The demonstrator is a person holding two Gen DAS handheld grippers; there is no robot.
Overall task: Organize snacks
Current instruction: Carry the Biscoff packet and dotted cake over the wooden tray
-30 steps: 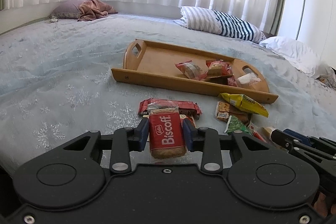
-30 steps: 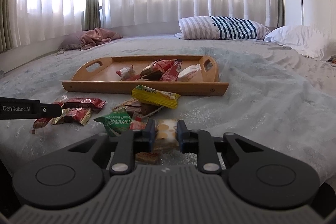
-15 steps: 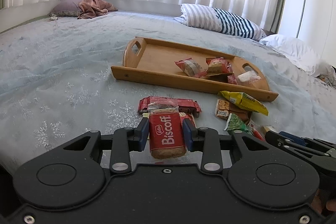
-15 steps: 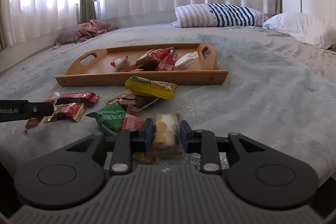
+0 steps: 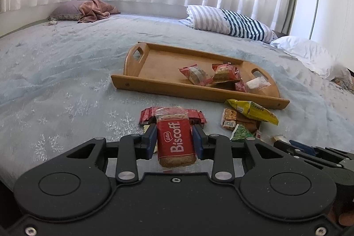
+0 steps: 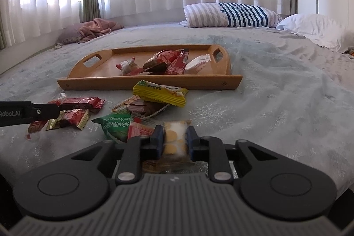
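Curtained windows back a wide bed (image 5: 66,63) with a pale blue cover, where I count three pillows: striped (image 6: 230,14), white (image 6: 314,28) and mauve (image 5: 66,12). One wooden tray (image 6: 93,83) lies mid-bed with about four wrapped snacks, red ones beside a white packet (image 6: 198,64). Loose before its near wall I see a yellow packet (image 6: 159,94), green packet (image 6: 115,125) and red wrappers (image 6: 77,103). My left tongs (image 5: 174,139) pinch a Biscoff biscuit (image 5: 176,141). My right tongs (image 6: 174,139) have just been closing and pinch a cracker packet (image 6: 174,138).
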